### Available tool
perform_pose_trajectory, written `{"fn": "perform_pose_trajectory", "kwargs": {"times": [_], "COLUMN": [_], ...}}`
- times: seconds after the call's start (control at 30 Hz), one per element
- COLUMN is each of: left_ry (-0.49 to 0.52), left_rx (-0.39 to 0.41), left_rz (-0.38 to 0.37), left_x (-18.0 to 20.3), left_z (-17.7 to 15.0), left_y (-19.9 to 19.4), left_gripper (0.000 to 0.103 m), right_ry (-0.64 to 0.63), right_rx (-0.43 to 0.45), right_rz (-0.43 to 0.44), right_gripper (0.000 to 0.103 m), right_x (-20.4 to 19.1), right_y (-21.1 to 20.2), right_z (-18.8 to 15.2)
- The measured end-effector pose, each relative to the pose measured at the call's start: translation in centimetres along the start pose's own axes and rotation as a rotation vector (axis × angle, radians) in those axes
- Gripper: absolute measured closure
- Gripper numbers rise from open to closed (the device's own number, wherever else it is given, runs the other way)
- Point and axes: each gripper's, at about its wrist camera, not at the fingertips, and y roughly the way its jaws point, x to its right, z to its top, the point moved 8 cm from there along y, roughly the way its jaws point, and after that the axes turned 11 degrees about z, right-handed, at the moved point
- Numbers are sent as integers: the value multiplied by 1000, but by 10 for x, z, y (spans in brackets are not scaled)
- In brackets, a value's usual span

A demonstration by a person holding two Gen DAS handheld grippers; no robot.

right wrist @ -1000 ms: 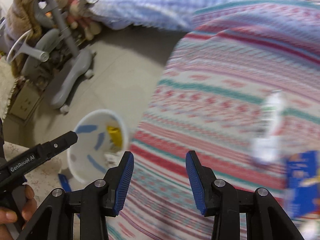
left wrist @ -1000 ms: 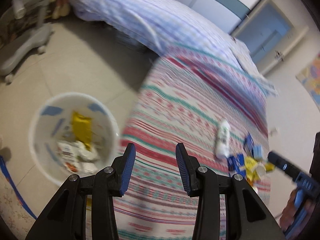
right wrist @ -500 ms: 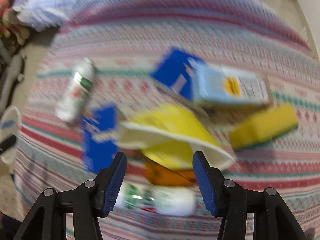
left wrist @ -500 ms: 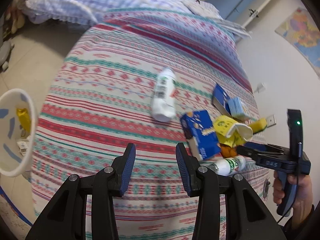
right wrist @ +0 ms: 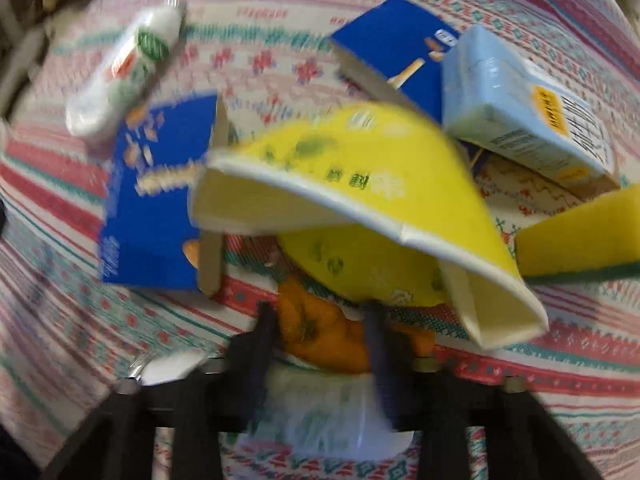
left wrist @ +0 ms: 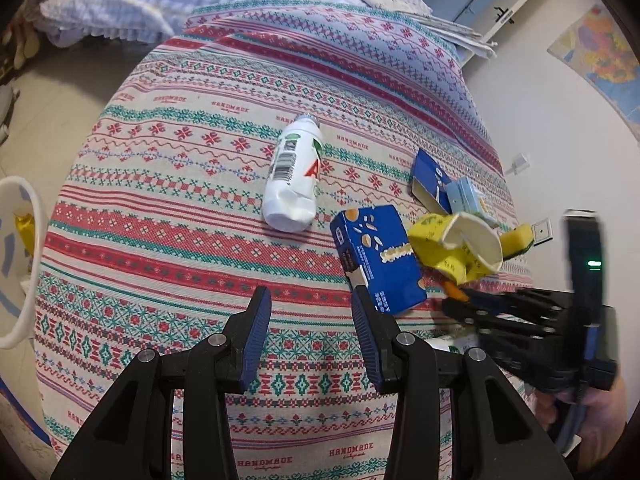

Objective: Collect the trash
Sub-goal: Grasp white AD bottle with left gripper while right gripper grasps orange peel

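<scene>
Step in hand: picking the next bit of trash off the bed. My right gripper (right wrist: 320, 316) is nosed down into the pile at bottom centre of its own view, and its jaws have just been closing. An orange scrap (right wrist: 316, 328) sits between the fingers, w/ a small white bottle (right wrist: 320, 420) lying under them at the bottom edge. It's too blurred to say whether the pads press on the scrap yet, so I can't tell if I've got it.

My left gripper (left wrist: 312, 340) hangs at bottom centre of its view, jaws moderately apart, nothing between them, only the patterned bedspread (left wrist: 180, 240) below.

Rest of the trash, left view:
- Crushed yellow cup (left wrist: 460, 248) at centre right, just above my right tongs
- Blue box (left wrist: 380, 256) touching the cup, just beside my left's right-hand fingertip
- Larger white bottle (left wrist: 294, 180) at centre, apart from the heap
- Second blue box (left wrist: 430, 176), light blue carton (left wrist: 468, 196) & yellow sponge (left wrist: 518, 240) further right

The bin (left wrist: 24, 264) shows at the far left edge, beside the bed.

Next, prob.: confirm the squeeze has the scrap only, not the cup rim overhanging it, then lift clear & carry across to the bin. My left could take the blue box.
</scene>
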Motion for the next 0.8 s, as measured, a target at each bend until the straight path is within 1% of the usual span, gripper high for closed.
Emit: {"fn": "perform_pose_trajectory", "kwargs": {"times": [0.07, 0.13, 0.2, 0.33, 0.4, 0.43, 0.47, 0.53, 0.6, 0.63, 0.7, 0.8], "left_ry": [-14, -31, -46, -61, -72, -80, -90, -108, -110, -105, -82, -24], "left_rx": [4, 5, 0, -2, 8, 15, 22, 18, -2, -7, -14, -6], "left_rz": [-2, -3, -5, -12, -11, -11, -15, -24, -36, -43, -24, 55], "left_x": [-4, -9, -12, -13, -14, -14, -14, -14, -10, -7, 0, 4], "left_z": [3, 6, 9, 19, 33, 39, 49, 60, 68, 70, 75, 78], "left_y": [-1, -1, 2, 6, 9, 11, 15, 25, 39, 44, 56, 72], "left_gripper": [59, 59, 59, 59, 59, 58, 53, 49, 49, 49, 49, 49], "right_ry": [-16, -42, -41, -10, 21, 36, 49, 78, 105, 115, 130, 142], "right_rx": [-2, 20, 54, 139, 197, 223, 254, 312, 363, 384, 403, 396], "right_rz": [-19, -18, 0, 71, 111, 126, 142, 175, 207, 220, 238, 244], "right_gripper": [81, 82, 82, 82, 82, 82, 82, 82, 82, 81, 81, 81], "right_x": [-3, -9, -15, -18, -18, -21, -23, -24, -24, -23, -28, -30], "right_y": [-3, -17, -35, -74, -94, -102, -114, -132, -148, -155, -161, -160], "right_z": [-1, 1, 3, 9, 14, 18, 17, 24, 27, 23, 22, 18]}}
